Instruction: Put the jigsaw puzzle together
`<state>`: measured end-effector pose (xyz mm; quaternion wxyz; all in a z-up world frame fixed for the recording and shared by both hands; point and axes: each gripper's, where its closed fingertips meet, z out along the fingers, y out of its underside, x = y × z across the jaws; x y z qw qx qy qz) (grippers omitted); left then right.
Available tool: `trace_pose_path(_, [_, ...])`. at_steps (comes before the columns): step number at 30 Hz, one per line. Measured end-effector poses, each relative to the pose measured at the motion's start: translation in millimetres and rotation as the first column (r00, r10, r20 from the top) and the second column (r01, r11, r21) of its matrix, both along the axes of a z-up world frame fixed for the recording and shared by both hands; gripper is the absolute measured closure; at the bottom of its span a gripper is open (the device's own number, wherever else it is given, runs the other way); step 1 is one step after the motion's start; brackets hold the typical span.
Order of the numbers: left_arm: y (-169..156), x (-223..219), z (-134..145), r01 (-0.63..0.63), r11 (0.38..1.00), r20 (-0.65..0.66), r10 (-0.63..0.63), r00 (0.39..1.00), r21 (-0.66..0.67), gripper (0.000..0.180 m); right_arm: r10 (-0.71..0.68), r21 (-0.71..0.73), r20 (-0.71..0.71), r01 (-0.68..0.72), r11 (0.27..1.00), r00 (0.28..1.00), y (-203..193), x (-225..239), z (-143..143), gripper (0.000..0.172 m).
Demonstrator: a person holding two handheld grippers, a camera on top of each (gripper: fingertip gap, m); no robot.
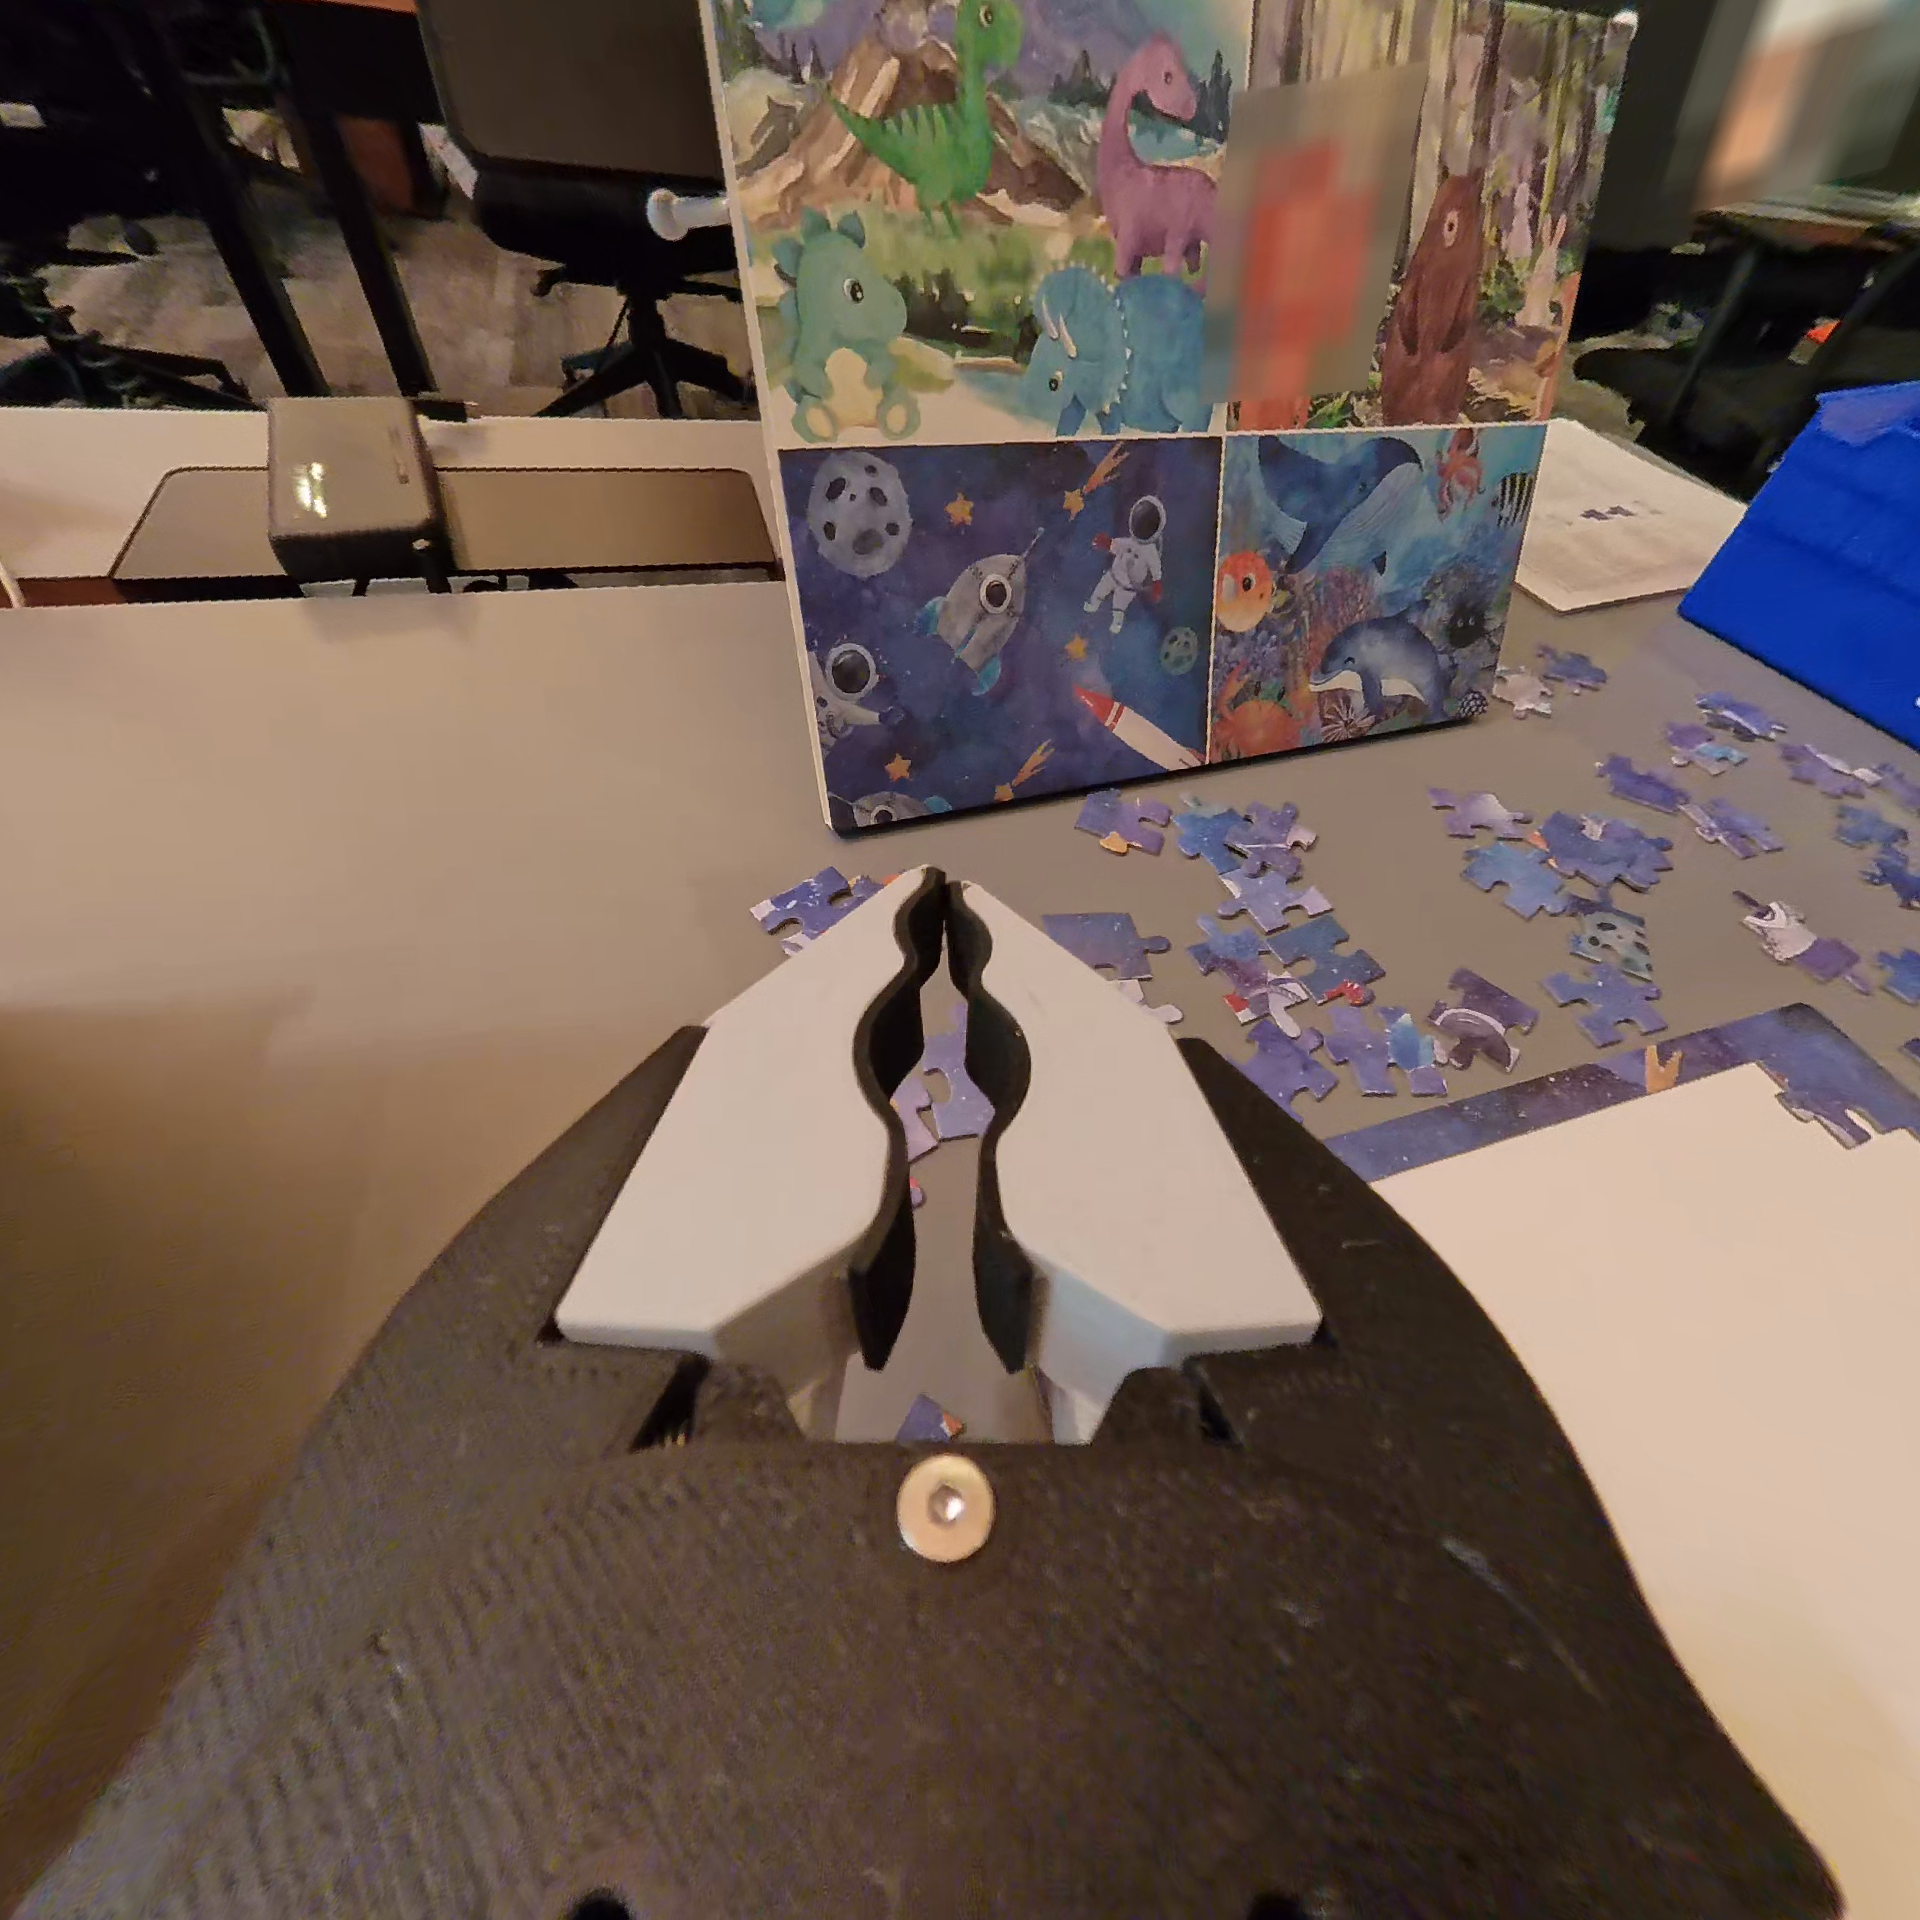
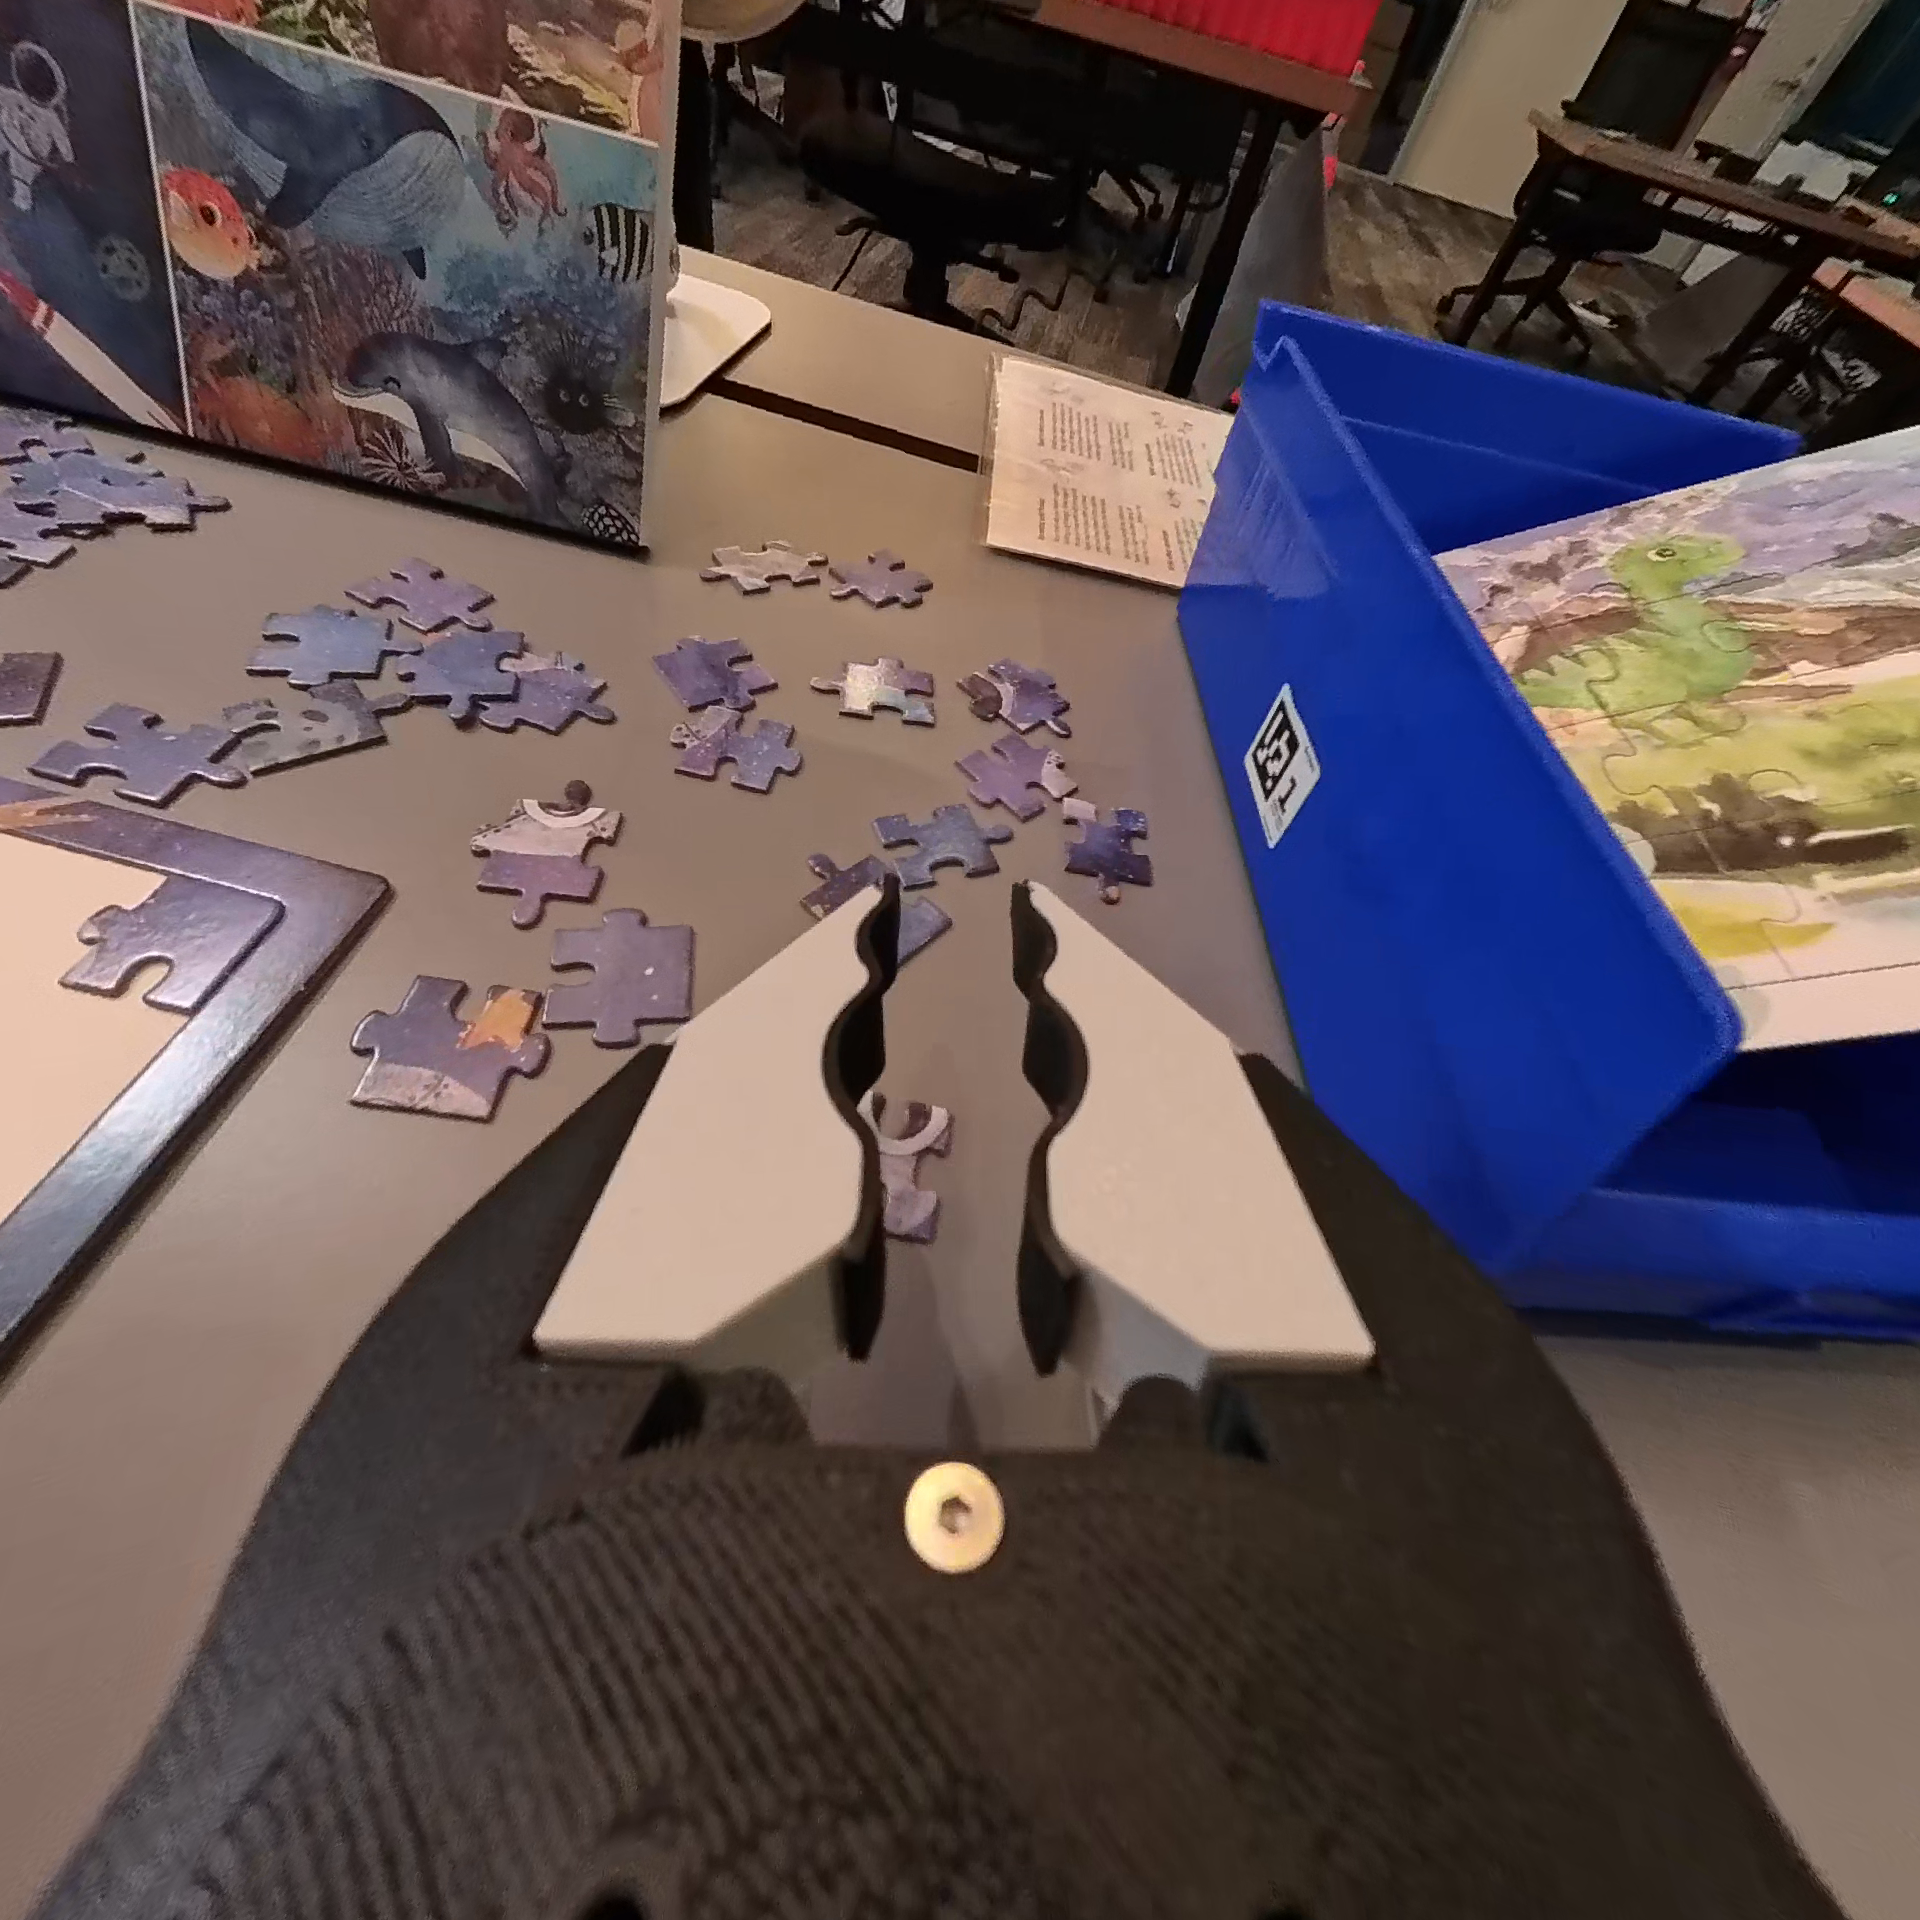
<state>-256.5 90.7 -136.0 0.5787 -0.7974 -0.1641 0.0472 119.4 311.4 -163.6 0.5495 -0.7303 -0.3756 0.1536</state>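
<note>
1. Here, the left hand-held gripper [image 1: 943,883] is seen clenched, its black pads met at the tips with nothing pinched between them, above the grey counter [image 1: 416,831].
2. Loose blue-purple puzzle pieces [image 1: 1299,935] are scattered just ahead of it and to its right; one piece [image 1: 805,904] lies just left of its tips.
3. A picture-covered puzzle box [image 1: 1143,520] stands upright further ahead, and a puzzle frame board [image 1: 1662,1351] lies to its right.
4. The right hand-held gripper [image 2: 954,888] is seen released, with a clear gap between its fingers and nothing gripped.
5. A dark blue piece [image 2: 914,925] lies on the counter under its tips beside the left finger, and another piece [image 2: 909,1164] is seen below between the fingers.
6. More pieces [image 2: 727,748] are spread ahead and to its left; a blue bin [image 2: 1455,883] with a finished dinosaur puzzle [image 2: 1714,748] leaning in it stands to its right.
</note>
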Motion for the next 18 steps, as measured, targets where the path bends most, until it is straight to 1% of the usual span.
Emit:
trace_pose_path(7, [1.1,2.5,1.8,0.010,1.000,-0.018,-0.010,1.000,0.007,0.180,0.006,-0.005,0.011,-0.006,1.000,1.000,-0.3,-1.4,-1.8,0.154])
trace_pose_path(10, [1.8,5.3,0.5,0.022,1.000,-0.010,-0.022,1.000,0.003,0.180,0.020,0.000,0.019,-0.020,1.000,1.000,-2.2,-3.2,-2.2,0.159])
trace_pose_path(14, [1.5,8.6,3.5,0.033,0.999,-0.018,-0.033,0.999,0.011,0.180,0.028,0.009,0.031,-0.028,1.000,0.999,-3.5,-4.6,-2.8,0.161])
trace_pose_path(18, [3.5,11.9,6.7,0.042,0.999,-0.052,-0.041,0.998,0.027,0.180,0.030,0.001,0.004,-0.030,1.000,1.000,-2.9,-3.6,-0.2,0.162])
